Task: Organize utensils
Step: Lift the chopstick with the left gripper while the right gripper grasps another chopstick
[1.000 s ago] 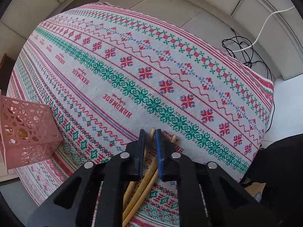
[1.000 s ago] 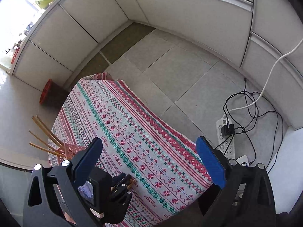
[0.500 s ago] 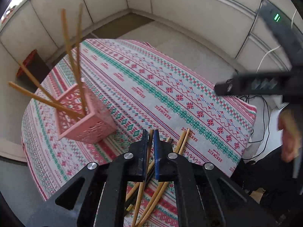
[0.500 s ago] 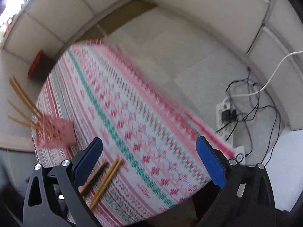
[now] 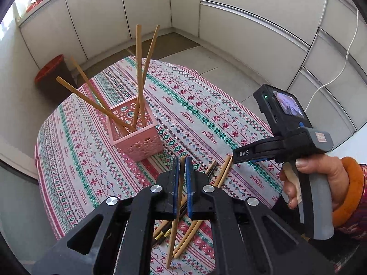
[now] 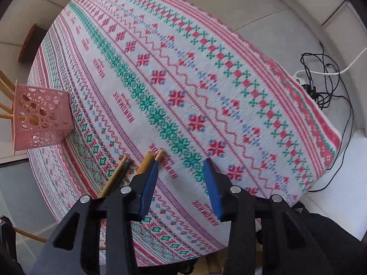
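My left gripper (image 5: 182, 161) is shut on a wooden chopstick (image 5: 175, 224) and holds it lifted above the table. Several more chopsticks (image 5: 221, 174) lie loose on the cloth just beyond it. A pink perforated holder (image 5: 135, 133) stands to the upper left with several chopsticks (image 5: 138, 68) upright in it. My right gripper (image 6: 181, 163) is open and empty, low over the loose chopsticks (image 6: 152, 160) by its left finger; the holder (image 6: 39, 119) shows at the left. The right gripper's body (image 5: 296, 142) appears in the left wrist view.
A patterned tablecloth (image 6: 183, 80) covers the round table. A red-rimmed bin (image 5: 49, 73) stands on the floor beyond the table. A power strip with tangled cables (image 6: 318, 80) lies on the floor at the right. White cabinets ring the room.
My left gripper has risen with one chopstick, so the holder is now in full view. My right gripper has dropped low to the table near the loose chopsticks.
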`<state>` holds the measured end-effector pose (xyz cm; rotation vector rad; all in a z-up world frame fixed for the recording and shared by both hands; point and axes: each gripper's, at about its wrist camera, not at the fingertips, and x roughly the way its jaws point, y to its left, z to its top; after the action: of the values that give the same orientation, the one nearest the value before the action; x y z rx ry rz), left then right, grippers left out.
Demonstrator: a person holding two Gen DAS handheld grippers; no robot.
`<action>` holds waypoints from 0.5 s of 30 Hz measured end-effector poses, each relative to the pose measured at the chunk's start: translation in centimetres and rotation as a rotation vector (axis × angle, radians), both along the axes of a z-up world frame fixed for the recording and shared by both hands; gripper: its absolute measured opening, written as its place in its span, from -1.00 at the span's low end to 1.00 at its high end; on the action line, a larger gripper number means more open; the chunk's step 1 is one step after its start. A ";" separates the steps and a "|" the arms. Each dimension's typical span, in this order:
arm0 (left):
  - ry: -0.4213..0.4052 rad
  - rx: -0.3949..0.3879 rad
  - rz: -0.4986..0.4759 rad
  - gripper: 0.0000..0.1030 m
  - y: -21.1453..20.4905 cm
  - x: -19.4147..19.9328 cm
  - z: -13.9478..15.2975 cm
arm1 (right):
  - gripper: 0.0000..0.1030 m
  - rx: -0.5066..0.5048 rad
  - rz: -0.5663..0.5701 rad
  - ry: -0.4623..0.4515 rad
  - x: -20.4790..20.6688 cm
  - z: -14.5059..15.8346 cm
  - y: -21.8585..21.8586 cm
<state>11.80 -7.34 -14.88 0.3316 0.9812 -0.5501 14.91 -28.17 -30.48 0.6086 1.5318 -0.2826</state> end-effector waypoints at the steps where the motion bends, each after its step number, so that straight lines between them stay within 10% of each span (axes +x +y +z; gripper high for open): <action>1: 0.001 -0.001 0.002 -0.91 0.1 0.0 0.0 | -0.20 -0.004 -0.002 0.002 0.0 0.0 0.2; 12: 0.010 0.000 0.034 -0.90 0.9 0.4 -0.2 | -0.18 -0.056 -0.007 -0.002 0.7 0.4 2.5; 15: 0.020 0.006 0.032 -0.90 0.8 0.3 -0.4 | -0.53 -0.053 -0.020 -0.008 0.6 0.5 3.0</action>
<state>12.13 -6.51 -15.26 0.3152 1.0062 -0.5225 15.46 -25.19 -29.96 0.5830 1.5069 -0.3342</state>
